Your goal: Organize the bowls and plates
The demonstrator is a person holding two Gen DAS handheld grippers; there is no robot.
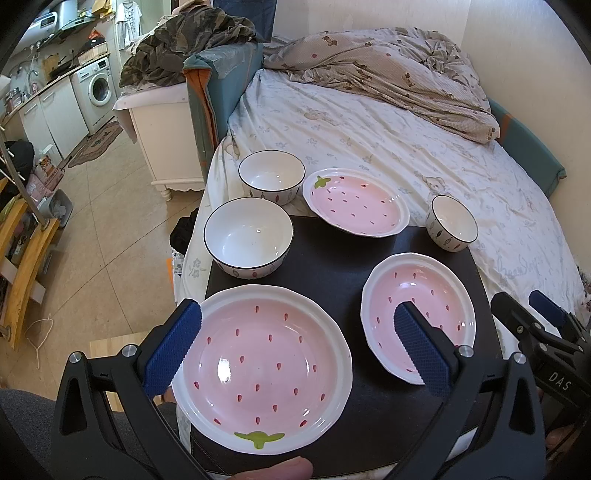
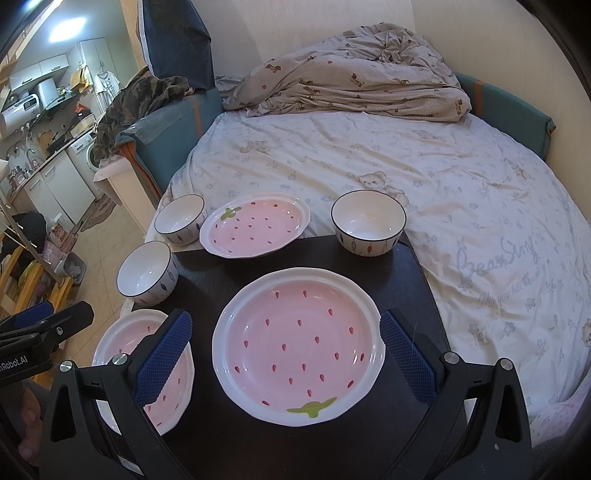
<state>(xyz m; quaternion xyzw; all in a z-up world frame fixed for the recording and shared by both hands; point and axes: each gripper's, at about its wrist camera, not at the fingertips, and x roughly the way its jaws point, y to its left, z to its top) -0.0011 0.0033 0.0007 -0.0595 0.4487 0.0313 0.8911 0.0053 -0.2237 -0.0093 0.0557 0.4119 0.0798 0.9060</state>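
Your left tongs [image 1: 297,347] gape wide over the near-left strawberry plate [image 1: 262,369], gripping nothing; your right tongs [image 2: 286,350] spread equally wide around the near-right plate [image 2: 299,347], also empty. Beyond, on the dark surface [image 1: 332,266], sit three bowls [image 1: 248,236] and a third plate [image 1: 356,201]; only the left view shows the washing machine [image 1: 99,86] clearly.

Both views are evenly lit by soft daylight, bright on the bed sheet [image 2: 369,155] and dimmer toward the kitchen – a ceiling lamp [image 2: 68,27] burns out to white there. Glare spots sit on the near plate [image 1: 225,369]. Focus is sharp centrally; strong fisheye bending and black vignetting mark the corners.
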